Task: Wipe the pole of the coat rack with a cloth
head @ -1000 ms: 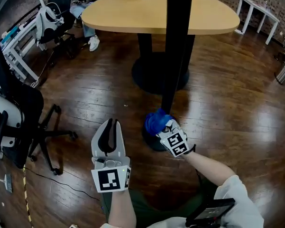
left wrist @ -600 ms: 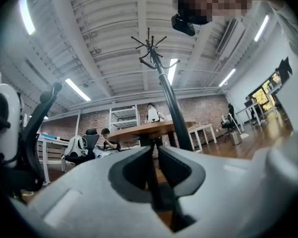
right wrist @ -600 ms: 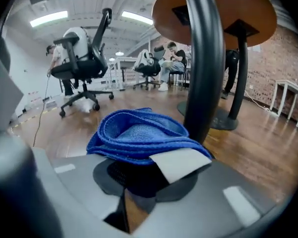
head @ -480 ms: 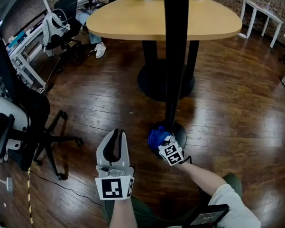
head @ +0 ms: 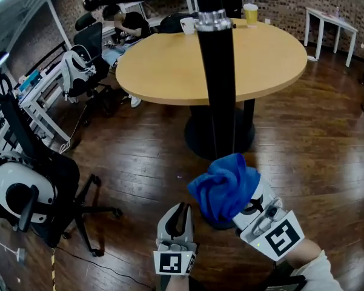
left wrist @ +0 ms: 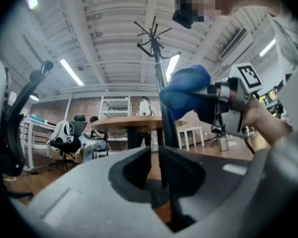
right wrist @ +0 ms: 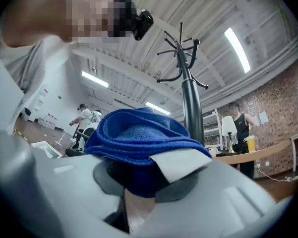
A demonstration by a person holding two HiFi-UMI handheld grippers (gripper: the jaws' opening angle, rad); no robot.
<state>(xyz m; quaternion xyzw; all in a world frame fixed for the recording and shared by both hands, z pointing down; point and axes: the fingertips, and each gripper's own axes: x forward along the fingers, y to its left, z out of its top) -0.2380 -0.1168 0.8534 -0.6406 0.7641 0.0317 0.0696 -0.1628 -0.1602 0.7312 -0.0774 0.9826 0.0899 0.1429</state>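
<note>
Right gripper (head: 245,200) has climbed up from down low, jaws clamped on the blue cloth (head: 223,185), which looks pressed against the lower coat rack pole (head: 217,90). Left gripper (head: 180,214) hangs with jaws together, empty. I'd keep the cloth wrapped snug and slide steadily upward.

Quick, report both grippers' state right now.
Left gripper: shut, nothing between its jaws.
Right gripper: shut on the blue cloth.
</note>
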